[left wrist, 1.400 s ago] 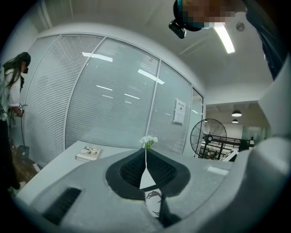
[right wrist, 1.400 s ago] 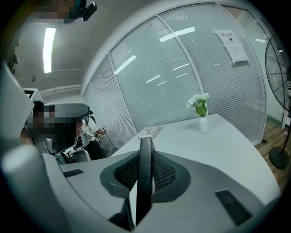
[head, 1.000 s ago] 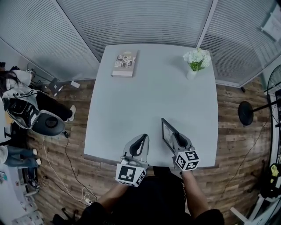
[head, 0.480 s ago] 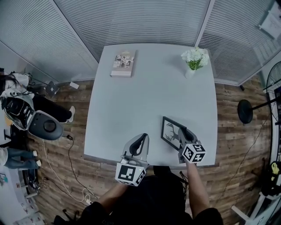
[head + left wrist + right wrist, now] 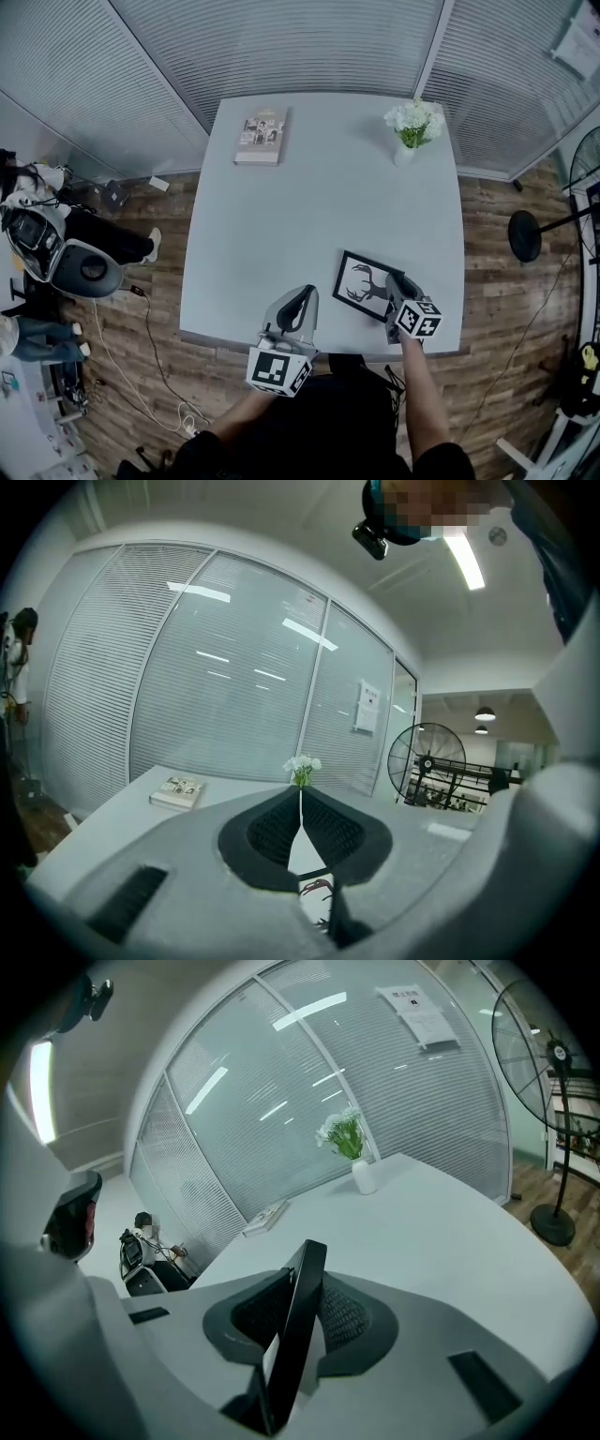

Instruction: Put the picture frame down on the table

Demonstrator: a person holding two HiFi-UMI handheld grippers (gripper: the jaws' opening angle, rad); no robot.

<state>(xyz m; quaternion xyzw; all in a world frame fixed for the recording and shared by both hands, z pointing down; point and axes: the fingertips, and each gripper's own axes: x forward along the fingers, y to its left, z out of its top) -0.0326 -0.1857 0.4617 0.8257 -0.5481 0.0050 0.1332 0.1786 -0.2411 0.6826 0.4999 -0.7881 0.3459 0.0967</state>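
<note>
Release step: fingers [image 5: 354, 1321] of our right gripper [image 5: 397, 279], just opening, stand loose around picture frame [image 5: 362, 284] laid on bench [image 5: 309, 187]; left gripper [image 5: 302, 300] closed, empty. Next, we back away gently.

The white table [image 5: 281, 234] carries a book [image 5: 261, 135] and a flower vase [image 5: 404, 155].
</note>
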